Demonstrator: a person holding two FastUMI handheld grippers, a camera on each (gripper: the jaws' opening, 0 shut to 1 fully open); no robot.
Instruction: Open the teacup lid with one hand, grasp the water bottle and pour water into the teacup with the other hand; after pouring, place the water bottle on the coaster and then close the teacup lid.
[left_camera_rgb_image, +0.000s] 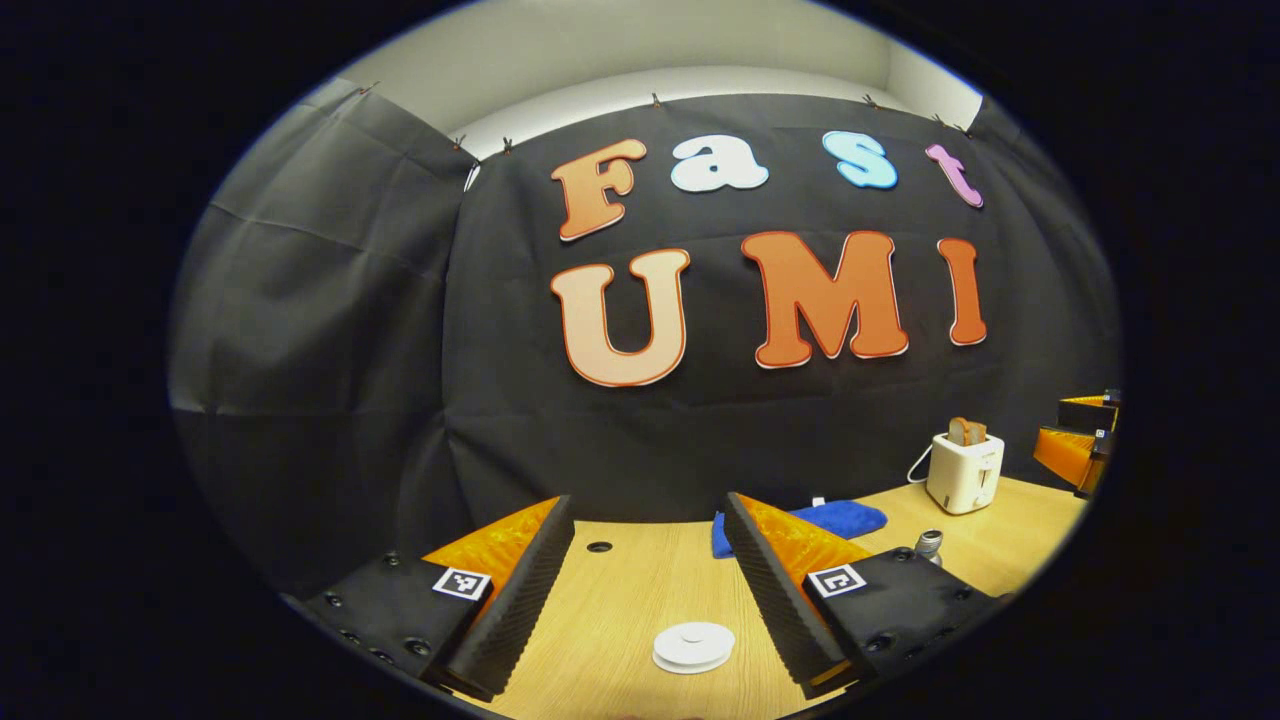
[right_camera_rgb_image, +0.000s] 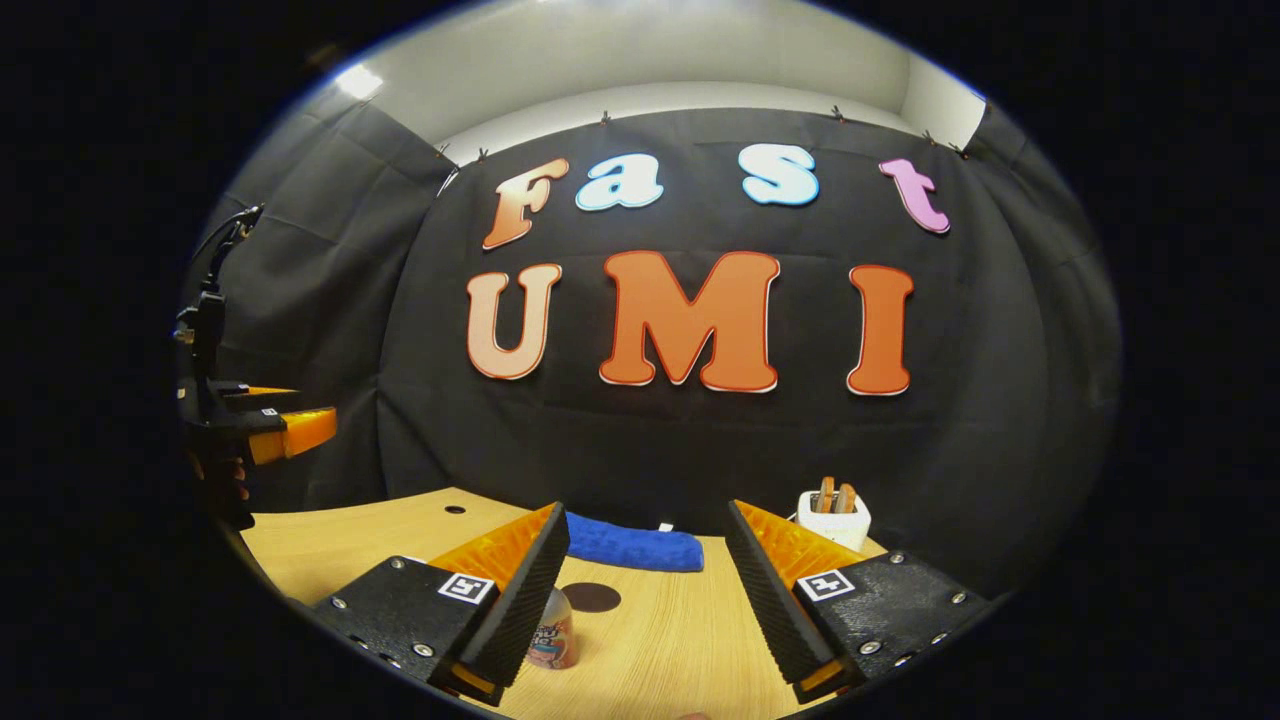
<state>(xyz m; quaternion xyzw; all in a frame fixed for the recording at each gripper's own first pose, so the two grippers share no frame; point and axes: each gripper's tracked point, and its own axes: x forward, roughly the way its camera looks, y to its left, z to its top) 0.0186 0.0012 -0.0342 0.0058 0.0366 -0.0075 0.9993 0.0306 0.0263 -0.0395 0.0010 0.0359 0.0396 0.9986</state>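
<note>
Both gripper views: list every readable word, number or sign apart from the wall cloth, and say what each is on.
On the bottle: a printed label, too blurred to read.
On the left gripper: square coded markers, no words.
On the right gripper: square tags of the same kind, no words.
On the toaster: no text can be made out.

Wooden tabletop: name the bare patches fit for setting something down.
Bare wood lies between the white round teacup lid and the folded blue cloth, and right of the dark round coaster. It is crowded around the small labelled bottle.
</note>
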